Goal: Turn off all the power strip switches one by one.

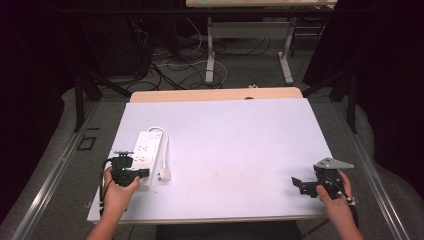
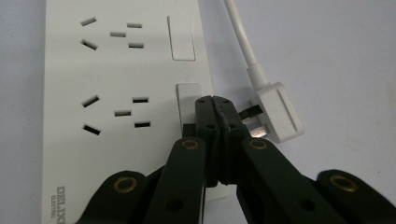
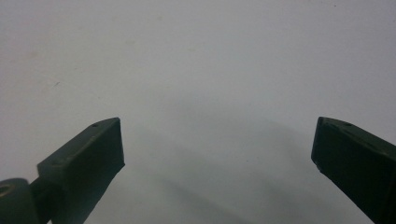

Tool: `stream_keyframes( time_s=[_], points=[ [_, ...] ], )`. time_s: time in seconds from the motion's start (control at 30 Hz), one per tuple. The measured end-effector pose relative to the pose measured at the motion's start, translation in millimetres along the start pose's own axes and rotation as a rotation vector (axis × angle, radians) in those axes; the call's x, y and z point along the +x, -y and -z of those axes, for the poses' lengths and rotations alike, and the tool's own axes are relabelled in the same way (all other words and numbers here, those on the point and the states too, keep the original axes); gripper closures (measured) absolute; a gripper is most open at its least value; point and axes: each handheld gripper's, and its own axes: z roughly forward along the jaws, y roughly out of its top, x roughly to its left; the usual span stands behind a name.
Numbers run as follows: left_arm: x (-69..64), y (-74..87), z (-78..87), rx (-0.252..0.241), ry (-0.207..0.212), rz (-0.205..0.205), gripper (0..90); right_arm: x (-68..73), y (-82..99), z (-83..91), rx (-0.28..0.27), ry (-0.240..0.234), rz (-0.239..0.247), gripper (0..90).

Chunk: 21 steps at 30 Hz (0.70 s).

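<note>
A: Where is the power strip (image 1: 145, 152) lying?
B: On the worktop (image 1: 240, 150); the left hand-held gripper (image 2: 215, 103), jaws closed and empty, is hovering at its switch beside the plug (image 2: 275, 114).
A: Handling?
B: Probably rigid, light, slippery; grip across its sides. The right hand-held gripper (image 3: 217, 149) is gaping, empty.

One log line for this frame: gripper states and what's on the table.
left gripper: jaws shut over power strip switch | right gripper: open, above bare table | plug: unplugged beside strip
</note>
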Motion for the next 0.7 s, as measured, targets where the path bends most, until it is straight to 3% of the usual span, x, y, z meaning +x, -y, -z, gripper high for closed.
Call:
stream_keyframes(
  time_s=[0.33, 0.53, 0.7],
  points=[
    [1.3, -1.3, 0.9, 0.002, 0.006, 0.004, 90.0, -0.1, -0.8, -3.2, -0.003, 0.002, -0.003, 1.7],
    [2.8, -3.0, 5.9, -0.051, 0.027, 0.023, 90.0, -0.5, -1.8, 0.2, 0.0, 0.001, -0.011, 1.7],
    [1.1, -5.7, 12.1, -0.092, 0.023, 0.003, 86.2, 0.3, -0.8, 0.7, -0.013, 0.008, -0.009, 1.7]
  ],
)
